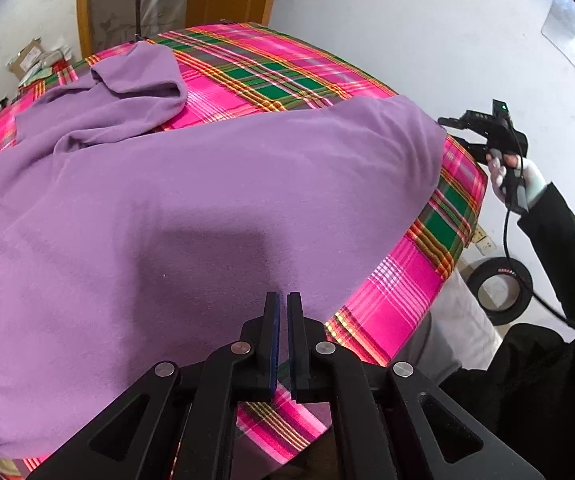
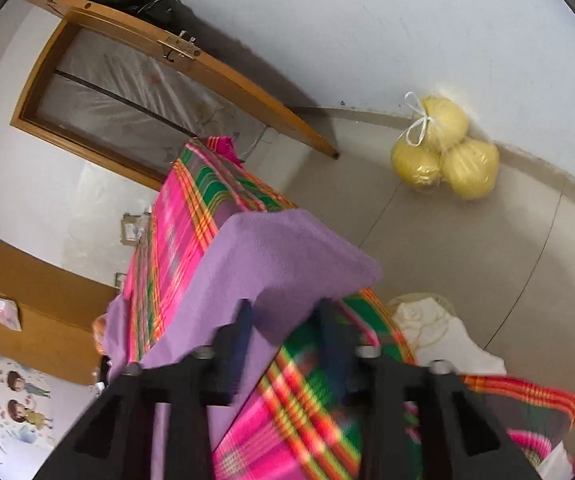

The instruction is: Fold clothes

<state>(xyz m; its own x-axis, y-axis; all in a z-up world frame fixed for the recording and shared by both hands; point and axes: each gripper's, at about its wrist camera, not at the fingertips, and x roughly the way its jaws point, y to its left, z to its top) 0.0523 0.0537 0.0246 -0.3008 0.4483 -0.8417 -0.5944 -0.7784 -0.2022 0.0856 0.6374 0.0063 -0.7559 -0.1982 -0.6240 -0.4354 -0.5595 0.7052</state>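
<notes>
A purple garment [image 1: 191, 200] lies spread over a table covered with a pink, green and orange plaid cloth [image 1: 271, 68], with one sleeve bunched at the far left. My left gripper [image 1: 283, 300] is shut and empty just above the garment's near edge. My right gripper [image 2: 287, 312] is open, its fingers either side of the garment's corner [image 2: 287, 256] at the table's right edge; it is motion-blurred. It also shows in the left wrist view [image 1: 483, 128], held by a gloved hand off the table's right side.
A roll of black tape [image 1: 501, 290] lies on the floor at the right. A bag of yellow round fruit [image 2: 443, 152] rests by the wall. A brown cardboard box [image 2: 35, 312] and a wooden door frame [image 2: 135, 80] stand beyond the table.
</notes>
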